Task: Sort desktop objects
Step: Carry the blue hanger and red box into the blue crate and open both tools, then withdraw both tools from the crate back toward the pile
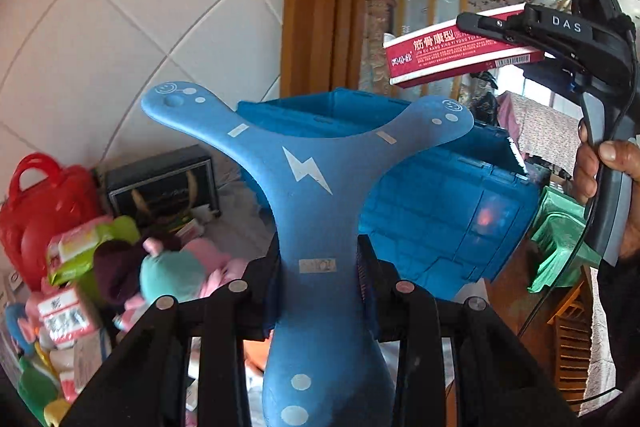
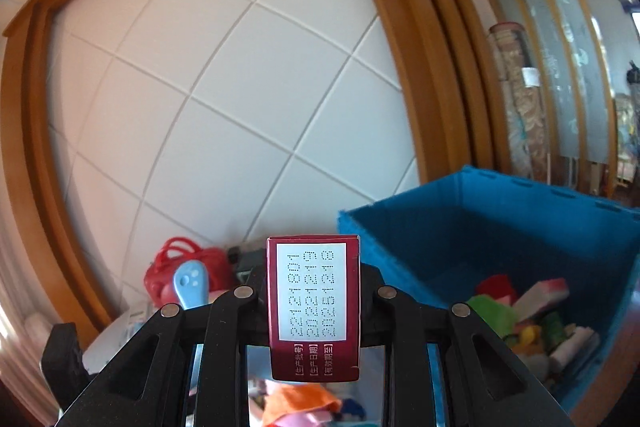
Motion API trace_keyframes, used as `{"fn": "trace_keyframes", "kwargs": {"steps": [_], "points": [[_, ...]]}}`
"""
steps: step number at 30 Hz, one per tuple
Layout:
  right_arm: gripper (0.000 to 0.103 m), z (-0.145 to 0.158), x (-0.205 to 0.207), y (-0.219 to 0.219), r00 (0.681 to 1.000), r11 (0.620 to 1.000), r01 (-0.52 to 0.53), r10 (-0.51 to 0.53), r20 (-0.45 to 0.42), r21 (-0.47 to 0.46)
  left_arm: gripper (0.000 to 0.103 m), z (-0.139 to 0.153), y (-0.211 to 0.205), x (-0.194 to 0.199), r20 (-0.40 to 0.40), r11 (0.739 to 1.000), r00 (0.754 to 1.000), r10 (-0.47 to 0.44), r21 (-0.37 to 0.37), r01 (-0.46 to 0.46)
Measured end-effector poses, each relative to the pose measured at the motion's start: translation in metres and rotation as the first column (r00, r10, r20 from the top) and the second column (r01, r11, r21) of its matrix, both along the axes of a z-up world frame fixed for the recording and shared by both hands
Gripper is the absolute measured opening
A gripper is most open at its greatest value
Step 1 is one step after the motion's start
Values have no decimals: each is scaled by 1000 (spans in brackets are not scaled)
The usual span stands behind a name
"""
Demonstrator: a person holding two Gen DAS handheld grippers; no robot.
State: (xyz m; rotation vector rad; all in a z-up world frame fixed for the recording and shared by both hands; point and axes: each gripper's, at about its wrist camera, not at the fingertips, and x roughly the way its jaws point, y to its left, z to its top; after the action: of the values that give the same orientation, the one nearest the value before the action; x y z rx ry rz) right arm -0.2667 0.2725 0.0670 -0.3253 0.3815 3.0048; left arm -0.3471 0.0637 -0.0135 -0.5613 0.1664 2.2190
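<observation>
The left gripper (image 1: 318, 291) fingers clamp the blue Y-shaped toy (image 1: 308, 163) at its narrow stem; it looks soft, probably light. The right gripper (image 2: 314, 301) fingers pinch the stiff red carton (image 2: 313, 303) across its end.

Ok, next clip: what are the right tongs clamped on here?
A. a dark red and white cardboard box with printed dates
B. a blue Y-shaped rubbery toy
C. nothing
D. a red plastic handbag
A: the right tongs are shut on the dark red and white cardboard box, its date panel facing the wrist camera; the left view shows the same box held near the blue plastic crate.
</observation>
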Motion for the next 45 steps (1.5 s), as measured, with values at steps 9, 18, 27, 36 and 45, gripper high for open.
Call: {"fn": "trace_keyframes", "kwargs": {"steps": [9, 18, 27, 36, 45], "points": [[24, 9, 39, 146, 983, 982, 183, -183, 1, -48, 33, 33, 166, -15, -77, 994, 991, -113, -15, 112], [27, -10, 18, 252, 970, 969, 229, -220, 100, -93, 34, 39, 261, -48, -65, 998, 997, -47, -44, 44], [74, -24, 29, 271, 967, 964, 250, -244, 69, -94, 100, 77, 271, -56, -173, 995, 980, 95, 57, -86], [96, -22, 57, 251, 970, 967, 243, -243, 13, -76, 100, 76, 251, -35, -191, 990, 972, 137, 72, -125], [102, -14, 93, 201, 981, 980, 190, -193, -36, -60, 100, 66, 213, 17, -237, 982, 953, 189, 20, -190]]}}
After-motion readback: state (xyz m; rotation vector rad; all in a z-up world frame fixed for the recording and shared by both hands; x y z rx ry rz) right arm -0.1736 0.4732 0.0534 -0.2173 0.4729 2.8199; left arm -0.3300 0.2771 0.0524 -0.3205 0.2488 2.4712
